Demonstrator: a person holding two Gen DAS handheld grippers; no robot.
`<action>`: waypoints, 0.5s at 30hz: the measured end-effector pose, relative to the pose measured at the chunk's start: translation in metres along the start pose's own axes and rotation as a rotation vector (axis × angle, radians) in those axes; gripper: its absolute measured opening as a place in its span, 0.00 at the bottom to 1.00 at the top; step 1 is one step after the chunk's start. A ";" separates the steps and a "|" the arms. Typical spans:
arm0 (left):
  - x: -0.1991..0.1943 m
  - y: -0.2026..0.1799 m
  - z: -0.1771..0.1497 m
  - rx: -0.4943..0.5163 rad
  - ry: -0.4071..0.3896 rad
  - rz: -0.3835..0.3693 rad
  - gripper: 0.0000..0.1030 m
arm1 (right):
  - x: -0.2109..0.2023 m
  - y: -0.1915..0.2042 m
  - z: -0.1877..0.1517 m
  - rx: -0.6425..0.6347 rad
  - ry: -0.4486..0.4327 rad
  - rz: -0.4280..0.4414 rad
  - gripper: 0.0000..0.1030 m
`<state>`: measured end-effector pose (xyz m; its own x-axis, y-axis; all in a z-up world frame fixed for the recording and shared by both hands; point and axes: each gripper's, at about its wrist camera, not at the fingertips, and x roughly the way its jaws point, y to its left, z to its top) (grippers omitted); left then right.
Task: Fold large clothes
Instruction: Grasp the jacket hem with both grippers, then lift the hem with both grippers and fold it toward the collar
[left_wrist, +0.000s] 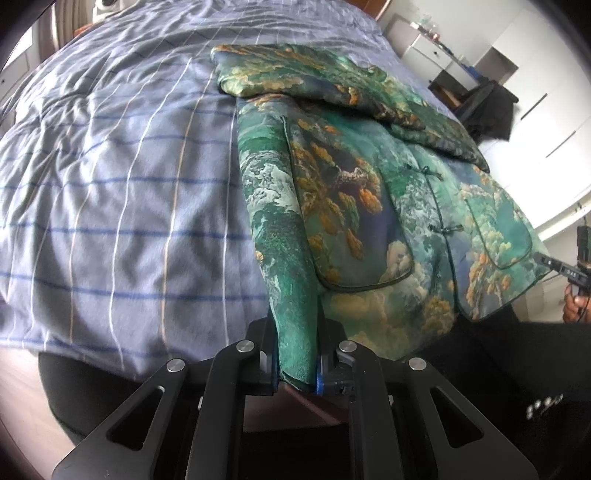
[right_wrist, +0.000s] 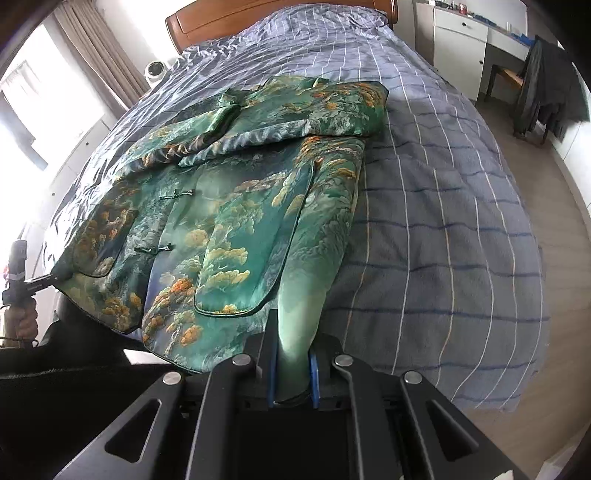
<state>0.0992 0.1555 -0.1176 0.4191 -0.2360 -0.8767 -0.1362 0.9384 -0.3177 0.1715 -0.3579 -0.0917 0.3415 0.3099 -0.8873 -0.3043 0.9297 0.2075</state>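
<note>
A green jacket (left_wrist: 369, 192) with a gold and white landscape print lies on the bed, front up, knot buttons closed, sleeves folded across the chest. My left gripper (left_wrist: 295, 354) is shut on the jacket's bottom left hem corner at the bed's near edge. My right gripper (right_wrist: 291, 365) is shut on the jacket (right_wrist: 236, 206) at its bottom right hem corner. The right gripper also shows at the far right of the left wrist view (left_wrist: 550, 264), and the left gripper at the far left of the right wrist view (right_wrist: 46, 281), each at a hem corner.
The bed is covered by a blue-grey striped duvet (left_wrist: 110, 184), also in the right wrist view (right_wrist: 443, 206). A wooden headboard (right_wrist: 258, 14) is at the far end. A white desk and a chair with dark clothes (right_wrist: 546, 92) stand to the right. Curtains (right_wrist: 99, 48) hang at left.
</note>
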 end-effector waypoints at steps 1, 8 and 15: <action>-0.001 0.000 -0.001 0.000 0.005 -0.001 0.11 | -0.001 -0.001 -0.004 0.003 0.005 0.006 0.13; -0.020 -0.001 -0.004 0.013 0.019 -0.041 0.11 | -0.019 -0.003 -0.018 0.037 -0.016 0.066 0.12; -0.040 0.014 0.069 -0.063 -0.078 -0.171 0.11 | -0.024 -0.012 0.029 0.099 -0.119 0.169 0.12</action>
<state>0.1428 0.1953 -0.0622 0.5092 -0.3675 -0.7782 -0.1122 0.8681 -0.4835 0.1929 -0.3710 -0.0613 0.3971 0.4786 -0.7831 -0.2792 0.8758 0.3937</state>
